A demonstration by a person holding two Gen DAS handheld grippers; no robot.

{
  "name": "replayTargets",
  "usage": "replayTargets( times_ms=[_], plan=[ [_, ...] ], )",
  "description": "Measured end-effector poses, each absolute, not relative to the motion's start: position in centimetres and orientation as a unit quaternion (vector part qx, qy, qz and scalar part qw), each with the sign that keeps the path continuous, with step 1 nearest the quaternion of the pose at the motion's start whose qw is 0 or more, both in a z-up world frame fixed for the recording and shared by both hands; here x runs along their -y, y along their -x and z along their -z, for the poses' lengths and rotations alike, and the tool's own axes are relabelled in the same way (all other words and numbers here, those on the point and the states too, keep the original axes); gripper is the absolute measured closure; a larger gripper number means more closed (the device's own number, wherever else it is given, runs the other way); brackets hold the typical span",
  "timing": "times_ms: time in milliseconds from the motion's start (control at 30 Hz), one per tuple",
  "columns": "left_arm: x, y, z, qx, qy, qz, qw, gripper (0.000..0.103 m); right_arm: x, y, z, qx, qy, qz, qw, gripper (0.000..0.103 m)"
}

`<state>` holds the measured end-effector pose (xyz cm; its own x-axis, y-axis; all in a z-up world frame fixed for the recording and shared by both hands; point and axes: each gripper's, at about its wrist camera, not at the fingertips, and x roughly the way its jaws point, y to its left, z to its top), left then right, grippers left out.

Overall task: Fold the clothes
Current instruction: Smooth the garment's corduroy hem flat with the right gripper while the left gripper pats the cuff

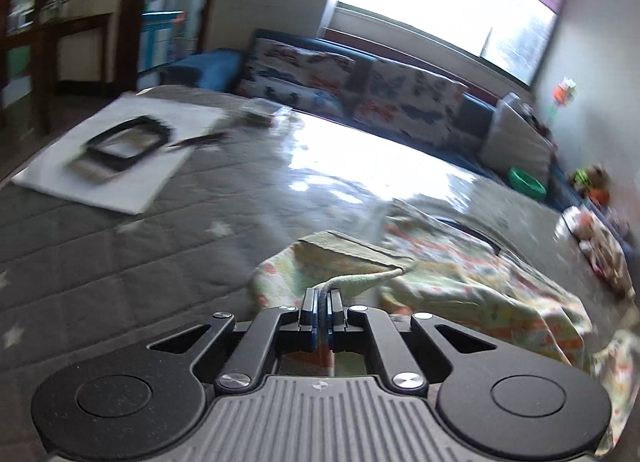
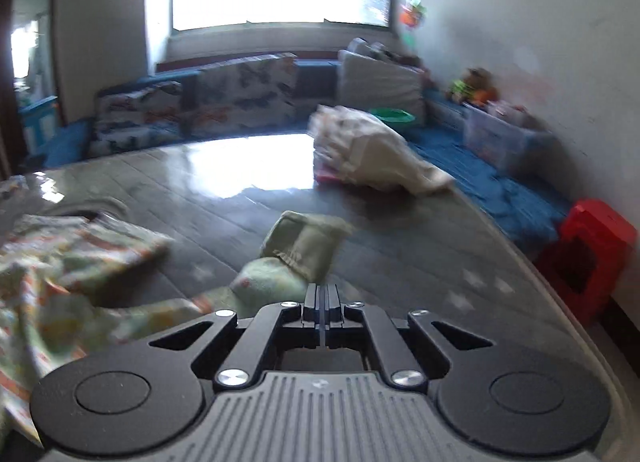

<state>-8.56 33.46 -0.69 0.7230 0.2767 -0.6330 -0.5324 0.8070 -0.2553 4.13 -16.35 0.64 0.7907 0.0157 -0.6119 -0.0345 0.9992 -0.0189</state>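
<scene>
A pale green child's garment (image 1: 480,282) with an orange and yellow print lies crumpled on the grey quilted table (image 1: 100,262). My left gripper (image 1: 322,296) is shut on a thin green edge of it, and the fabric runs out from between the pads to the right. In the right wrist view the same garment (image 2: 60,262) spreads at the left. Its sleeve with an olive cuff (image 2: 304,246) rises to my right gripper (image 2: 322,296), which is shut with the sleeve fabric meeting its tips.
A white board carrying a black frame (image 1: 116,149) lies at the table's far left. A pile of light clothes (image 2: 360,149) sits at the far right edge. Beyond the table are patterned cushions (image 1: 340,89), a green bowl (image 1: 526,181) and a red stool (image 2: 592,250).
</scene>
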Motion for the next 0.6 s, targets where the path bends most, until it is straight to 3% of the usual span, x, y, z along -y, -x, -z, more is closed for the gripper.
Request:
replayTargets(
  times_ms=[233,367,500,600],
  plan=[
    [-35.6,12.4,1.4,-0.297,0.238,-0.294,0.877,0.099,18.8,-2.6,0.8,-0.341,0.007,-0.003,0.940,0.093],
    [-35.4,14.0,1.7,-0.301,0.240,-0.312,0.868,0.099,15.9,-4.0,0.2,-0.326,0.019,-0.051,0.944,0.066],
    [-36.2,15.3,2.4,-0.309,0.287,-0.308,0.853,0.099,13.7,-6.4,1.6,-0.339,0.027,-0.075,0.938,0.065],
    [-36.0,15.8,2.3,-0.312,0.265,-0.313,0.857,0.095,13.0,-7.6,3.2,-0.355,0.031,-0.069,0.932,0.065]
  ],
)
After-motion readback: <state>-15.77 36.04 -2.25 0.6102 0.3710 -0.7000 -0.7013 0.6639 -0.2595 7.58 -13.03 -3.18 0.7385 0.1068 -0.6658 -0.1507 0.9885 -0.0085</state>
